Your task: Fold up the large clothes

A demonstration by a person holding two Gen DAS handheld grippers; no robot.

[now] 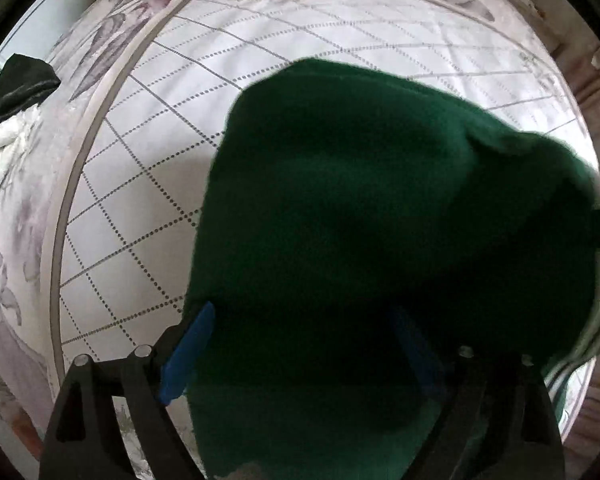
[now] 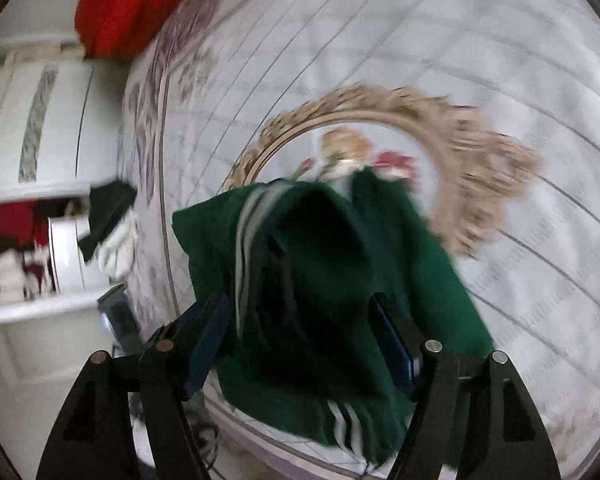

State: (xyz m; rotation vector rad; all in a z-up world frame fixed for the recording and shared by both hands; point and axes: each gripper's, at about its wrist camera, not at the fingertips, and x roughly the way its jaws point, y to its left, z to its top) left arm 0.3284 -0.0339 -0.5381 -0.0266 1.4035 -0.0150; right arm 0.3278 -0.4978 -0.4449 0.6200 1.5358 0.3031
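soft green knit, white-striped edge, heaped on quilted bedspread.

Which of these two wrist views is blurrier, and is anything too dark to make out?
Right wrist view: motion-smeared, worst on the beige floral wreath print. Left wrist view: sharper, but the green garment sinks into near-black shadow by the left gripper; both bend at the edges.

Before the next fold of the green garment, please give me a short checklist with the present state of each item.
1. Dark green knitted garment with white stripes lies on the white quilted bedcover: ok.
2. Left tongs open: ok.
3. Right tongs free of the cloth: cannot tell, blurred.
4. Garment flat, unbunched: not ok.
5. Red cloth heap clear of the garment: ok.
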